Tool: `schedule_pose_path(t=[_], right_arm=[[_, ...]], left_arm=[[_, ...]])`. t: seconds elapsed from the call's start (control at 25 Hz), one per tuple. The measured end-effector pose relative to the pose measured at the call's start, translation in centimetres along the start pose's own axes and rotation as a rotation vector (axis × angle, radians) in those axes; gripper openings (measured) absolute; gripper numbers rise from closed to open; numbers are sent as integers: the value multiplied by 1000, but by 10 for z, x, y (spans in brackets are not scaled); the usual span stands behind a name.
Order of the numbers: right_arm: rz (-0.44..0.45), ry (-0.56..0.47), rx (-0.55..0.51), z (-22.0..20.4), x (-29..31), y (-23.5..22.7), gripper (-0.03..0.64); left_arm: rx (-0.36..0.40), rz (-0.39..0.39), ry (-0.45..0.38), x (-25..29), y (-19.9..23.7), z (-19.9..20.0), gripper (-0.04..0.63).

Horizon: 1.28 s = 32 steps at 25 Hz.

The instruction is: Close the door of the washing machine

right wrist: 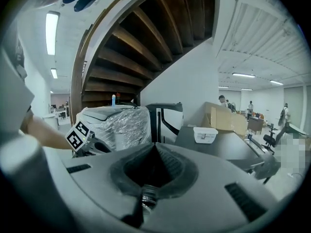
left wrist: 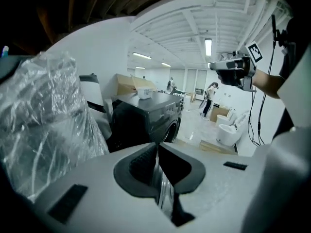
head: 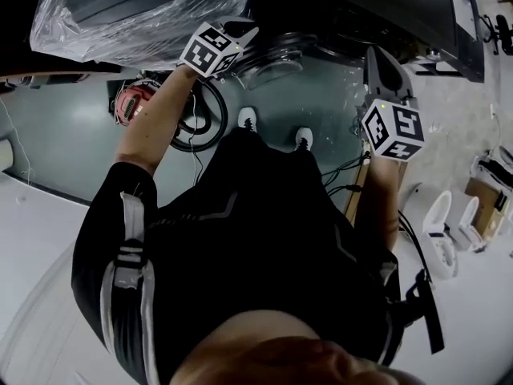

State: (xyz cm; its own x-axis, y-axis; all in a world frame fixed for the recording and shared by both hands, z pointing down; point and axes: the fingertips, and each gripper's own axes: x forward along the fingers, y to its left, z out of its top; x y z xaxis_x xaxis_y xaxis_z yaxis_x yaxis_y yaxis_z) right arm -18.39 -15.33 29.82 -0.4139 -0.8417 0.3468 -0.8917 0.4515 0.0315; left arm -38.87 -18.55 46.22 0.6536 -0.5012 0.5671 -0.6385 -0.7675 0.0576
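Observation:
The dark washing machine [head: 385, 10] stands at the top of the head view. Its round glass door [head: 276, 58] hangs swung out from the front. My left gripper [head: 247, 32] is shut and empty, its tips just beside the door's rim. The right gripper [head: 378, 54] is also shut and empty, to the right of the door and pointing at the machine's front. In the left gripper view the shut jaws [left wrist: 157, 147] point at the machine [left wrist: 146, 118] and its round front opening [left wrist: 171, 129]. The right gripper view shows shut jaws [right wrist: 155, 147] with the machine's dark top [right wrist: 218, 147] beyond them.
An appliance wrapped in clear plastic [head: 136, 6] stands left of the machine. A red tool [head: 132, 103] and a coiled black cable [head: 200, 123] lie on the floor by my feet. White toilets [head: 445, 223] and cardboard boxes sit at the right. A white box [right wrist: 205, 134] rests on the machine.

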Motion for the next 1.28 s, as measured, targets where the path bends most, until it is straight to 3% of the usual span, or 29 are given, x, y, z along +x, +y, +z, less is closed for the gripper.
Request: schedule_pose_path(t=[0.12,0.64,0.8,1.28], right_arm=[[-8,30,40,-18,5,7,5],[-17,171,140,-88,16,32,5],[-18,201,140,-107,19,35,5],[-12,268,187,-157,35,36,5]], left_arm=[[-6,15,51,15,7,-27,15],[22,-112,276,72,9,-128,123],[-1,-124,310,89,12,-145,133],[105,-117,412,124,13,-185,133]])
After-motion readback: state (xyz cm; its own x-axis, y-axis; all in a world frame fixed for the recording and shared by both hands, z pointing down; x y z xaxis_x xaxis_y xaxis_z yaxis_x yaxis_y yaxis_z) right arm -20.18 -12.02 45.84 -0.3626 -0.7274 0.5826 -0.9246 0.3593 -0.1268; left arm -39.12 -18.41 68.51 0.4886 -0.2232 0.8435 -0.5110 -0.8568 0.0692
